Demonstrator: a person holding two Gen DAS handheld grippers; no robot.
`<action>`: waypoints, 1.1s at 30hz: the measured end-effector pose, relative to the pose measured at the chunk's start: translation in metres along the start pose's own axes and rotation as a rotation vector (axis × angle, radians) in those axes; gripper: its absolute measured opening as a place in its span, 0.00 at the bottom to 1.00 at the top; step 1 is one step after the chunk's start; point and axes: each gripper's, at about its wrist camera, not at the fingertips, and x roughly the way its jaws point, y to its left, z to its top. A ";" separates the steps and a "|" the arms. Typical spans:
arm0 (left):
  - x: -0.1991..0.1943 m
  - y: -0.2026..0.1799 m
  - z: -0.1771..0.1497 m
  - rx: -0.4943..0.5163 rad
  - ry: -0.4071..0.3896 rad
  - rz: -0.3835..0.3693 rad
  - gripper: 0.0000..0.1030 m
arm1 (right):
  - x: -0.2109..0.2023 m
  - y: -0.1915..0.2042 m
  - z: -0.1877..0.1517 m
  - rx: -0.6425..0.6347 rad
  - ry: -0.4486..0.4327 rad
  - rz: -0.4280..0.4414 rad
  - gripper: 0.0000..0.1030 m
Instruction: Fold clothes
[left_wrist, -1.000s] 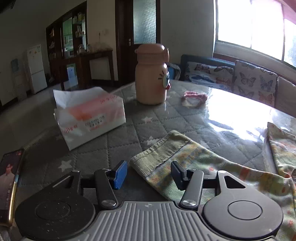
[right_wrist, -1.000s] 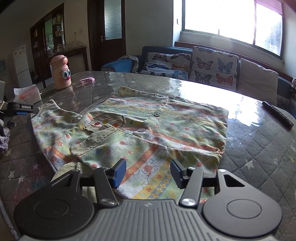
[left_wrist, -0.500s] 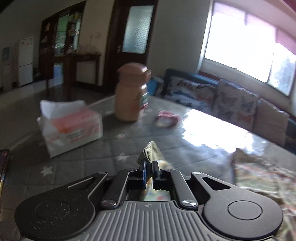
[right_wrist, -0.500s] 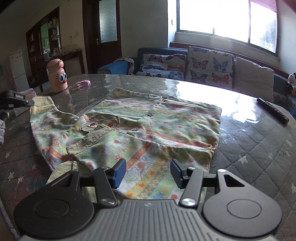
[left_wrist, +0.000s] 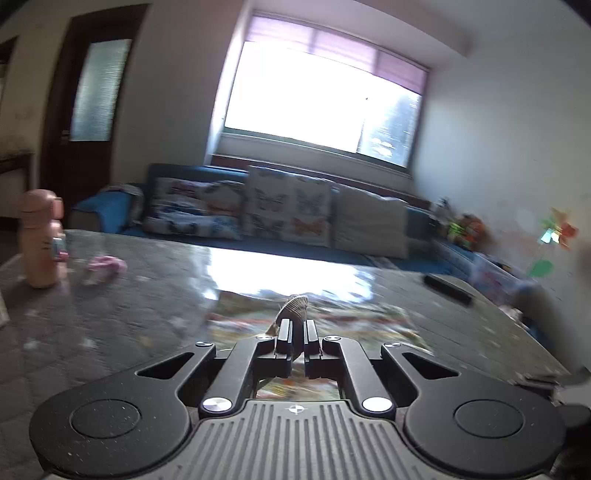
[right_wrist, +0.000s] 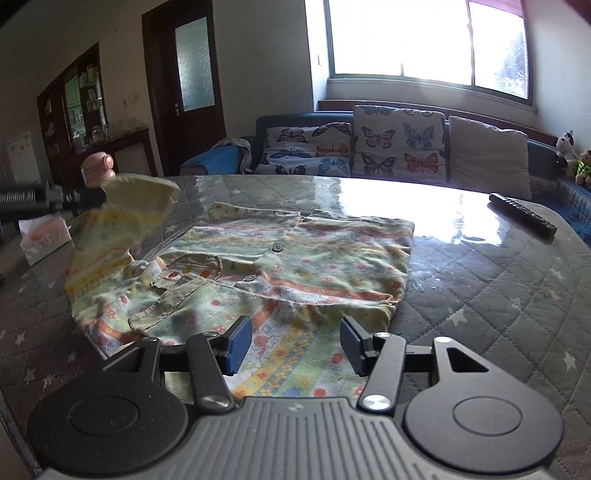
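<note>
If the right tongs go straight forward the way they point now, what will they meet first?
Most likely the shirt. The right tongs are open and point low across it, so the cloth just ahead lies in their line before anything else. Their height above the cloth is hard to judge, so they might skim over it.

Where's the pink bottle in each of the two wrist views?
Left wrist: pink bottle stands at the far left edge, on the table.
Right wrist: upper left, only its top shows behind the lifted sleeve.
Shared landmark: the butterfly cushions on the sofa.
</note>
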 end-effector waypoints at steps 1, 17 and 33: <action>0.004 -0.009 -0.004 0.015 0.010 -0.026 0.06 | -0.002 -0.001 0.000 0.006 -0.004 -0.002 0.52; 0.013 -0.015 -0.041 0.183 0.129 -0.056 0.55 | 0.026 0.013 0.007 0.052 0.060 0.109 0.48; 0.019 0.028 -0.041 0.147 0.117 0.119 1.00 | 0.060 0.036 0.003 0.079 0.162 0.179 0.09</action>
